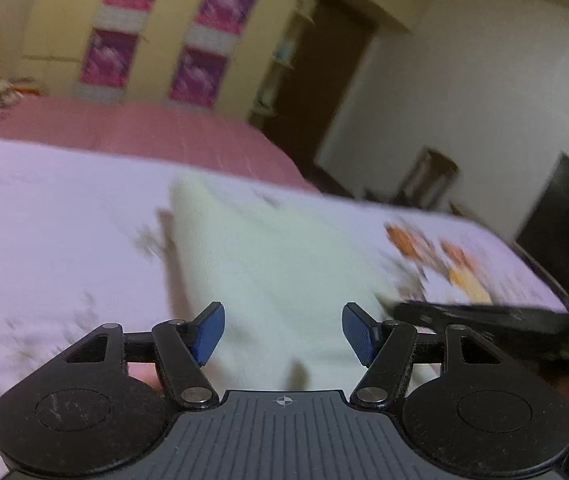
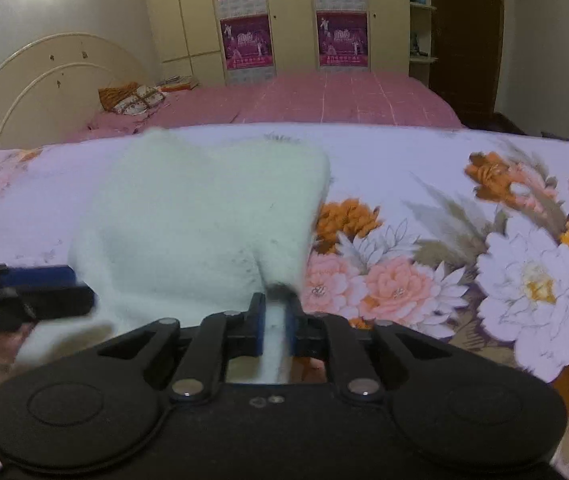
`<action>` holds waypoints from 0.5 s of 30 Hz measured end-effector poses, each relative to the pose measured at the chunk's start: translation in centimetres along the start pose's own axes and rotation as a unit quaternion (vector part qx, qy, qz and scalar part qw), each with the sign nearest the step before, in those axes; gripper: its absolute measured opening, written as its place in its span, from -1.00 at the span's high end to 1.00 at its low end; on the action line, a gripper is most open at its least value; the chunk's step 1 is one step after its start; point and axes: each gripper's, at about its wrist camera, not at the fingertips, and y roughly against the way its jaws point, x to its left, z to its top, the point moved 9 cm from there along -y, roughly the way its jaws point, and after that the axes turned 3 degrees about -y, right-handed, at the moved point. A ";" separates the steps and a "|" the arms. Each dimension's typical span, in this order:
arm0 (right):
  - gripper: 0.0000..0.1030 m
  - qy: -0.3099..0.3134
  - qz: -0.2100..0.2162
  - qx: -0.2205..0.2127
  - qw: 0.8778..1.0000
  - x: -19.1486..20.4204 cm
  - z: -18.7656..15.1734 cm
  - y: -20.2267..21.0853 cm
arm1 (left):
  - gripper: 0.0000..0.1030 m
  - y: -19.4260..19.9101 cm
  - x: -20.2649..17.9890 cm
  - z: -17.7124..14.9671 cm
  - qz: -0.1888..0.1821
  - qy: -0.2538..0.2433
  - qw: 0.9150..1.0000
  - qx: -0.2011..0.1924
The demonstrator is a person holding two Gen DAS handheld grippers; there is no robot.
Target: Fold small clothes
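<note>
Right wrist view: the right gripper (image 2: 275, 326) pinches a bunched corner of a small white fleecy garment (image 2: 200, 216), its blue pads drawn narrow with a strip of the cloth pressed between them. Beyond the jaws the garment rises and spreads over the flowered bedsheet (image 2: 444, 184), with the sheet's orange and pink blooms just beside its right edge. At the garment's lower left edge the blurred tip of the left gripper (image 2: 40, 280) shows.

Left wrist view, motion-blurred: the left gripper (image 1: 283, 332) stands with its blue pads well apart, nothing clamped between them. The white garment (image 1: 260, 264) lies directly ahead of the open jaws and stretches away across the pale sheet (image 1: 52, 208). A pink bedspread (image 1: 156, 132) lies beyond the sheet, before a cream wardrobe (image 1: 172, 32).
</note>
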 end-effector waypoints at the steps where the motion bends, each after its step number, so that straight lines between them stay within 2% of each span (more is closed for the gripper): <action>1: 0.67 -0.002 0.002 -0.015 1.000 0.0 0.5 0.4 | -0.25 -0.2 0.5 0.4 0.008 0.004 1.000 -0.005; 3: 0.67 -0.005 0.007 -0.037 0.999 0.2 1.5 0.4 | -0.25 -1.3 1.6 1.0 0.034 0.009 0.999 0.001; 6: 0.67 -0.016 0.019 -0.040 0.999 0.4 2.4 -0.9 | -0.25 -3.7 3.4 0.6 0.093 0.014 0.995 0.034; 8: 0.67 -0.018 0.023 -0.042 0.999 0.5 2.7 -2.0 | -0.25 -4.6 3.7 0.2 0.094 0.025 0.994 0.048; 12: 0.64 -0.009 0.010 -0.017 1.000 0.2 1.6 -3.9 | -0.25 -5.2 3.4 -0.4 0.096 0.026 0.994 0.052; 14: 0.63 -0.005 0.011 -0.016 1.000 0.3 1.4 -3.8 | -0.32 -5.3 3.6 -0.6 0.098 0.030 0.993 0.053; 15: 0.62 -0.005 0.012 -0.015 1.000 0.3 1.4 -3.7 | -0.42 -5.4 3.7 -0.5 0.103 0.030 0.993 0.053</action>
